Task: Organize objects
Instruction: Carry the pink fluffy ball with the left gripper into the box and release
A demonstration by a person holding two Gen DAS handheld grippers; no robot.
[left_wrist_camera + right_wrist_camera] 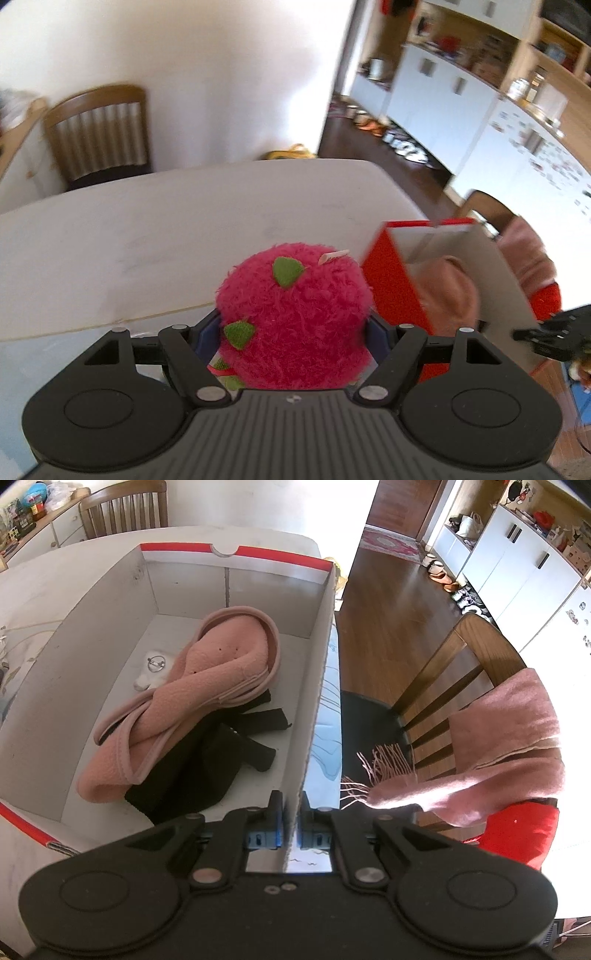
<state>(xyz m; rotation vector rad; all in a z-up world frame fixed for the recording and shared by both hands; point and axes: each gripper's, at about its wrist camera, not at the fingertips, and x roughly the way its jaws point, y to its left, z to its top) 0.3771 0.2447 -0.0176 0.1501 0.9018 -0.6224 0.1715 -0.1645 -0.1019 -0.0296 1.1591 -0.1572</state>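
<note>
plush toy (295, 317) pinched across its middle by left gripper (293, 332), held above table (147, 236), left of box (314, 664) | judged light, soft, squashy, best gripped mid-body | right gripper (290, 827) clamped on box's right wall

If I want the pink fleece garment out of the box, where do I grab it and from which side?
Grip the raised rolled fold of the pink fleece garment, coming straight down from above. It is bunched on top of the black clothing, and the walls of the box block any sideways approach. The right gripper is shut on the box's wall, and the left gripper holds the pink plush toy.
</note>
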